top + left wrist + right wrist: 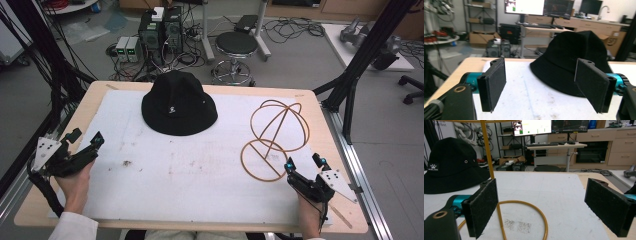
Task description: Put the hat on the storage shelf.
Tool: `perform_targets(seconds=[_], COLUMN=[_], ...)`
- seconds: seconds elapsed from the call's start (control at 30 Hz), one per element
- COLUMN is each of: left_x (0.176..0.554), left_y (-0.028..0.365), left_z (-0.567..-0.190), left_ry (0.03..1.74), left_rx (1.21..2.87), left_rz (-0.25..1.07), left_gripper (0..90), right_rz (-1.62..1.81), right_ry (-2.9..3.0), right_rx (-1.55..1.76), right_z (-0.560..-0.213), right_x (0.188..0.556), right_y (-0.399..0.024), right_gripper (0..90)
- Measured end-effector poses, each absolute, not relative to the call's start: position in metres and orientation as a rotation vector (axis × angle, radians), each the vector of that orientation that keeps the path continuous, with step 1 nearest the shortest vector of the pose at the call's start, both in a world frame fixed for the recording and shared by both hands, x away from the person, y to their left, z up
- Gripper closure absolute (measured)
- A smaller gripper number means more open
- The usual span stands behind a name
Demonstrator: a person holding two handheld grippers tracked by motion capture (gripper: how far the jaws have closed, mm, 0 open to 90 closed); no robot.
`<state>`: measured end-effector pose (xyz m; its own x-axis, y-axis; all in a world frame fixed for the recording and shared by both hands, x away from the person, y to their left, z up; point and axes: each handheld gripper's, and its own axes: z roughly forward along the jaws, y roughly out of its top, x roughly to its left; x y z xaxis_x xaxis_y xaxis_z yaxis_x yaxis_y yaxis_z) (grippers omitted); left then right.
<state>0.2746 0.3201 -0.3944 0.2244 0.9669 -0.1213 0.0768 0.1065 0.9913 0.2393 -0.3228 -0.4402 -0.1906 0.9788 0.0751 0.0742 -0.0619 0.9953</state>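
At the table's left edge, the left gripper [84, 138] hovers with jaws spread wide and nothing between them, aimed toward the black hat [179, 103], which sits at the far middle of the white mat [200, 170], well apart from it. Near the right edge, the right gripper [305, 162] is likewise wide open, just beside the base ring of the wire hat stand [272, 137]. Bare mat lies between both grippers and in front of the hat.
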Motion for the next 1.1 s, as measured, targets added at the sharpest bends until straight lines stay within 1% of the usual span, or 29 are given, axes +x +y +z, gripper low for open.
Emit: perform_targets(seconds=[0.1,0.23,0.3,0.47,0.6,0.73,0.8,1.1], left_x=[0.286,0.296,0.304,0.314,0.325,0.341,0.348,0.374], left_y=[0.314,0.309,0.303,0.298,0.289,0.279,0.272,0.247], left_z=[-0.389,-0.382,-0.372,-0.358,-0.348,-0.345,-0.344,-0.342], left_ry=[1.133,1.131,1.125,1.124,1.111,1.105,1.095,1.09], left_rx=[1.337,1.351,1.358,1.343,1.364,1.423,1.446,1.484], left_rz=[0.895,0.863,0.863,0.844,0.847,0.831,0.839,0.801], left_gripper=[25.4,25.4,25.4,25.3,25.2,22.1,22.1,23.0], right_rz=[1.371,1.375,1.376,1.38,1.38,1.381,1.382,1.391], right_ry=[1.378,1.376,1.375,1.373,1.379,1.375,1.375,1.368], right_rx=[1.209,1.212,1.21,1.212,1.209,1.211,1.209,1.216], right_z=[-0.44,-0.44,-0.44,-0.441,-0.44,-0.44,-0.44,-0.44], right_x=[0.24,0.24,0.24,0.24,0.24,0.24,0.24,0.24], right_y=[-0.322,-0.321,-0.322,-0.322,-0.322,-0.322,-0.322,-0.324], right_gripper=[10.8,10.8,10.8,10.8,10.8,10.8,10.8,10.8])
